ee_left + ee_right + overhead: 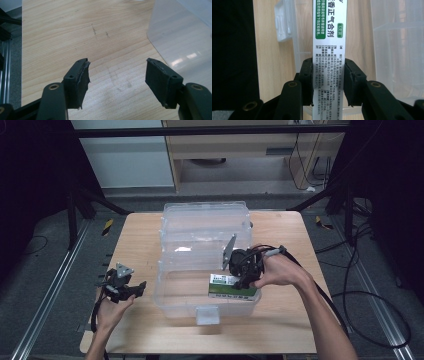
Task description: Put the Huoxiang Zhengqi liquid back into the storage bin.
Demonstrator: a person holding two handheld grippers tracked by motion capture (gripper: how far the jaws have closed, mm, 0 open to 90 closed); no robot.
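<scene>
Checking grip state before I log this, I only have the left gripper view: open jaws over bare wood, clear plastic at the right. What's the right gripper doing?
Observer: The right gripper is shut on a white and green box, jaws pressing its two long sides.
Operator: Where is the box relative to the bin?
Observer: In the high view the box sits at the front right of the clear bin, at or just inside the rim; I cannot tell if it touches the floor.
Operator: And my left gripper?
Observer: The left gripper is on the table left of the bin, apart from it.
</scene>
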